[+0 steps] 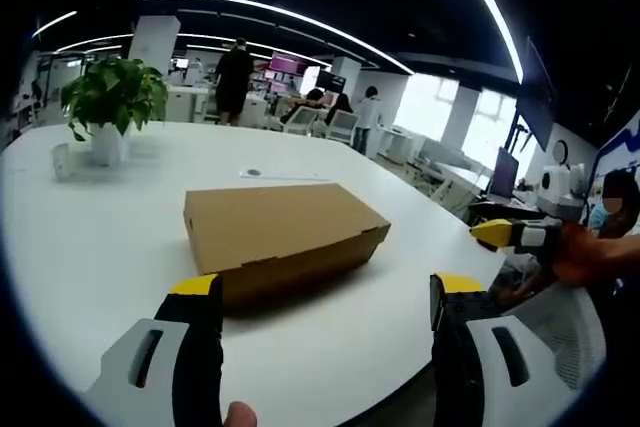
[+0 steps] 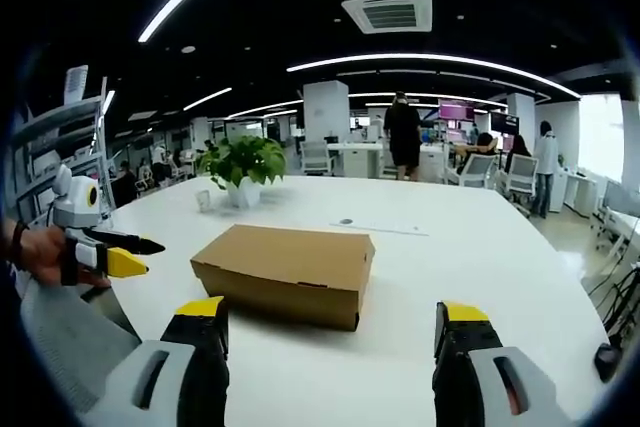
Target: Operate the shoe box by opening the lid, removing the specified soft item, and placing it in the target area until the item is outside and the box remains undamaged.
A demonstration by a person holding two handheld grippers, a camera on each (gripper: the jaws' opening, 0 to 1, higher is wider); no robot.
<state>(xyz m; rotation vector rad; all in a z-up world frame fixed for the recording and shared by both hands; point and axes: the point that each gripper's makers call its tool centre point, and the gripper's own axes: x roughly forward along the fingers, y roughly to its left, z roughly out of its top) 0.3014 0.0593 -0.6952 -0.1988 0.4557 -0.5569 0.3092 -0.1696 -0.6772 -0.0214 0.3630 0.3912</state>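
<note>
A closed shoe box [image 1: 283, 235] [image 2: 288, 270] lies on the white worktop [image 1: 90, 237] [image 2: 480, 247]. The left gripper [image 1: 325, 312] and right gripper [image 2: 328, 332] hover near it, jaws wide and empty.

Bright ceiling light strips [image 2: 430, 59] and glaring windows [image 1: 470, 117] light sharp, fisheye-bent views; soft shadows.

1. Shoe box [image 2: 287, 272]: plain brown corrugated cardboard, matt, unprinted, lid shut; same dull finish in left gripper view [image 1: 283, 228].
2. Table [image 2: 480, 247]: smooth white top, faintly glossy, with soft reflections.
3. Right gripper [image 2: 335, 332]: black jaws with yellow tips, pale grey moulded plastic housings, satin.
4. Left gripper [image 1: 325, 307]: identical black, yellow and grey plastic.
5. Plant pot [image 1: 105, 143]: white, smooth; foliage glossy green.
</note>
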